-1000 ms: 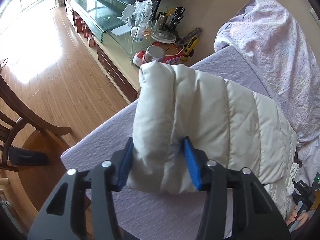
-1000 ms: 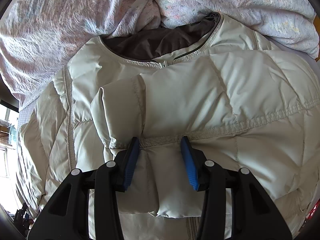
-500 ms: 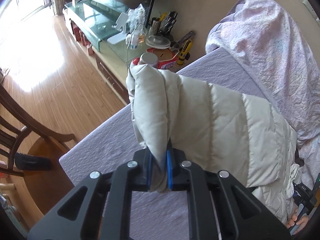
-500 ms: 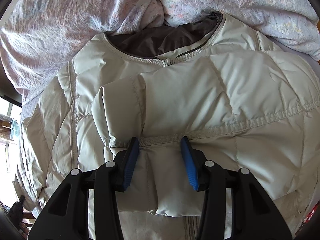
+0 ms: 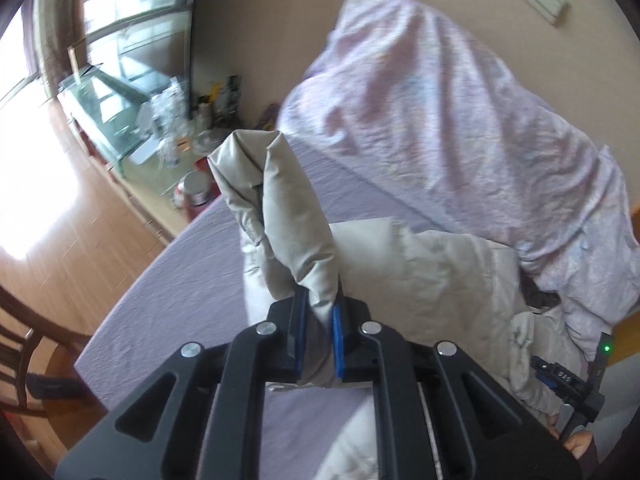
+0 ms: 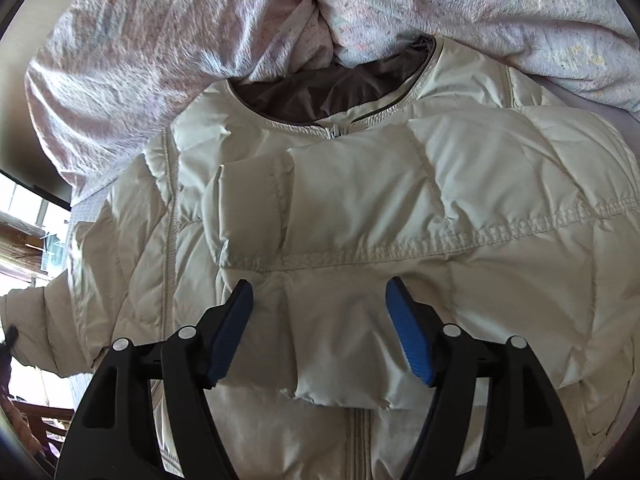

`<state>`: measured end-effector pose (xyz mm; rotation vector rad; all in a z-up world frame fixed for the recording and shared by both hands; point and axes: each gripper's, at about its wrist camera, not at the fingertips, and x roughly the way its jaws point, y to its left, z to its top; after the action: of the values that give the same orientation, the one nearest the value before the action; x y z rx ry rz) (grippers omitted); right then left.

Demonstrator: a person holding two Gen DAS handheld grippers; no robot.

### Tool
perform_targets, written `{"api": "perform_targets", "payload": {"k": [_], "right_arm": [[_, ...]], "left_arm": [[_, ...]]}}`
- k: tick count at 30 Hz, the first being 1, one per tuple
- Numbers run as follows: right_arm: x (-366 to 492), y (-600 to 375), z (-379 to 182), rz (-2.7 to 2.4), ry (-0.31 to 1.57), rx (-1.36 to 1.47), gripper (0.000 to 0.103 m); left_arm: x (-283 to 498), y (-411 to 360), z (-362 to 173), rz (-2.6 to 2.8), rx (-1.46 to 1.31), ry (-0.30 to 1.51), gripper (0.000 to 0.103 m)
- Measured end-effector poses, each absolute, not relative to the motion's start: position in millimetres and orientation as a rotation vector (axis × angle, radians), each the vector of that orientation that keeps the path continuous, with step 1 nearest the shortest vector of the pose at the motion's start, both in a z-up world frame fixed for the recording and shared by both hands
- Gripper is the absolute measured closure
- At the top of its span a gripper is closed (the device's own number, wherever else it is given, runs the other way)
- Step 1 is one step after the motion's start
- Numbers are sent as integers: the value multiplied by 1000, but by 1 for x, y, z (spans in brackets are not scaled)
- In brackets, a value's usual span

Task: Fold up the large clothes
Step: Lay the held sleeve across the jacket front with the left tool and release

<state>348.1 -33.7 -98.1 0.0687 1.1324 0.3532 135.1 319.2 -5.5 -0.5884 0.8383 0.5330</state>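
A cream quilted puffer jacket [image 6: 360, 208] lies face up on a lilac bed sheet [image 5: 192, 280], collar toward the bedding, one sleeve [image 6: 320, 240] folded across its chest. My left gripper [image 5: 318, 312] is shut on the cuff of the other sleeve [image 5: 288, 220] and holds it lifted above the bed; the jacket body [image 5: 440, 280] lies to the right. My right gripper [image 6: 320, 320] is open, its blue pads [image 6: 408, 332] straddling the folded sleeve's cuff just above the fabric.
A crumpled pale pink-lilac duvet [image 5: 440, 120] is piled against the wall behind the jacket, and shows at the collar [image 6: 200, 40]. A glass-topped cabinet with bottles and jars [image 5: 168, 136] stands beyond the bed's left edge. Wooden floor [image 5: 60, 220] and a chair [image 5: 24, 340] lie left.
The left gripper closed on the sleeve cuff, then lifted and swung it up toward the jacket body. The right gripper stayed open over the folded sleeve and opened wider.
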Motion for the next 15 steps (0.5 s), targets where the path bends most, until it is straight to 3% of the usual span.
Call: {"api": "perform_targets", "payload": {"k": [15], "right_arm": [[327, -108, -75, 395, 1056, 122, 25]], "left_arm": [[252, 142, 19, 181, -383, 860, 93]]}}
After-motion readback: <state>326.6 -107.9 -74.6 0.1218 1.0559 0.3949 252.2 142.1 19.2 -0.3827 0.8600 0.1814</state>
